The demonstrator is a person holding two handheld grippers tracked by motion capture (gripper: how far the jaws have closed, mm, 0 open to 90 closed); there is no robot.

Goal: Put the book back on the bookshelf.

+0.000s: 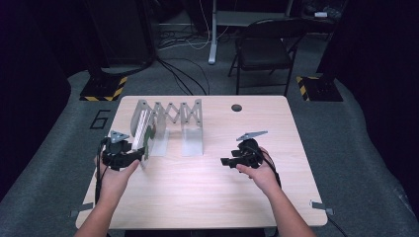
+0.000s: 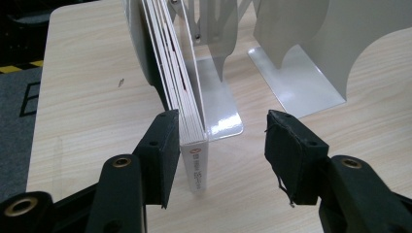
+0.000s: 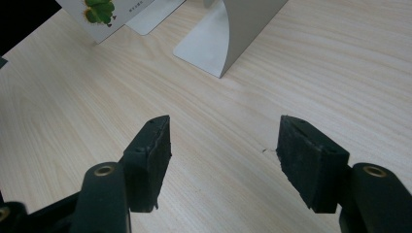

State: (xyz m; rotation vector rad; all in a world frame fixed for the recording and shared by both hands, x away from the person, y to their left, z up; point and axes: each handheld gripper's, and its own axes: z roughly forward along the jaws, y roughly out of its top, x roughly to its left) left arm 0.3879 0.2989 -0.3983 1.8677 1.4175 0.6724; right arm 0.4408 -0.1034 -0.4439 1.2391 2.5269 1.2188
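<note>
The thin white book (image 2: 194,160) is standing upright on its lower edge at the near end of the grey expanding rack (image 1: 170,118), its pages tucked between the rack's first dividers and its spine end poking out toward the person. The left gripper (image 2: 218,155) is sitting around that spine end with its jaws apart: one pad is lying against the book's cover while the other is standing well clear, so nothing is being squeezed. In the high view the left gripper (image 1: 129,157) is hovering at the rack's near left corner on the counter (image 1: 212,197).

The right gripper (image 3: 223,160) is waiting over bare wood, jaws apart with nothing between them, well away from the rack; in the high view the right gripper (image 1: 232,160) is pointing left toward it.

As a judgement, the risk is that the book, released with only one pad beside it, is leaning or sliding out of its slot, since little of it is being backed by the near divider. A careless sideways withdrawal could be dragging the cover along, tipping the book or shifting the light rack.

Small red printing is running down the spine, too blurred to read. The cover is showing a green clover-like picture (image 3: 99,10) with tiny unreadable text. A large "6" (image 1: 100,119) is marked on the floor.
</note>
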